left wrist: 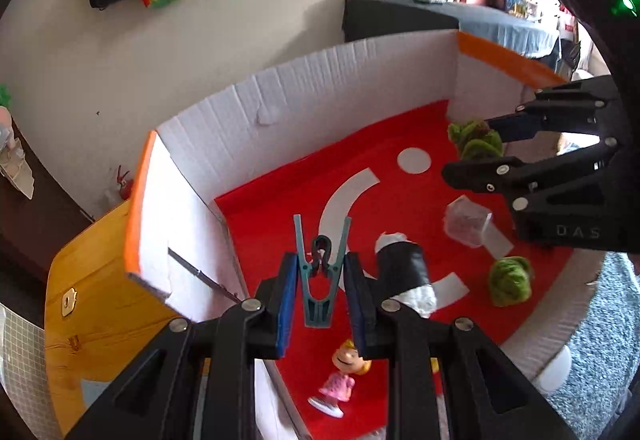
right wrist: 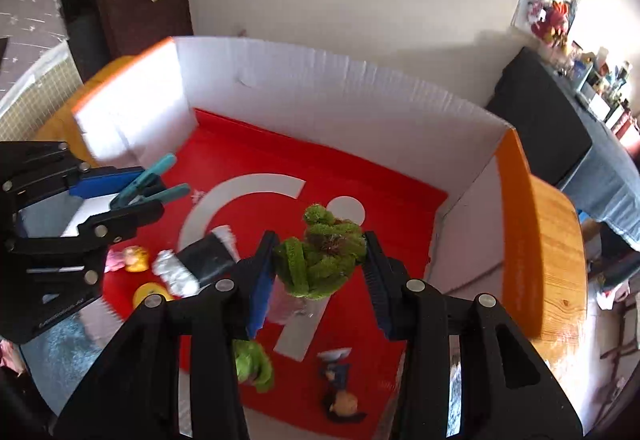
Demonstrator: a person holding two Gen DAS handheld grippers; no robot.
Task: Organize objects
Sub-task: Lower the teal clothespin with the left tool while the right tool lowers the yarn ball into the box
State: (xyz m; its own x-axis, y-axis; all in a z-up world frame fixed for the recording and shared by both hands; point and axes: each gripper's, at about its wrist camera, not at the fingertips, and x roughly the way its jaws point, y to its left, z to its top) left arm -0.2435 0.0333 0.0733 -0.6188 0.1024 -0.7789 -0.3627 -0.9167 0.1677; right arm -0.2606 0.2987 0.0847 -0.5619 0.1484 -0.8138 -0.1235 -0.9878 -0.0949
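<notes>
Clothespin [left wrist: 320,272] in left tool [left wrist: 320,304]

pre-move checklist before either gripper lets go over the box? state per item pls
1. Left gripper shut on the teal clip: ok.
2. Right gripper shut on the green fuzzy toy: ok.
3. Both loads over the box's red floor: ok.
4. Grippers apart from each other: ok.
5. Free floor under the clip: cannot tell; the black-and-white roll lies close beside it and the pink figurine lies nearer the camera.
6. Free floor under the toy: not ok; a clear cup sits just below it.
</notes>
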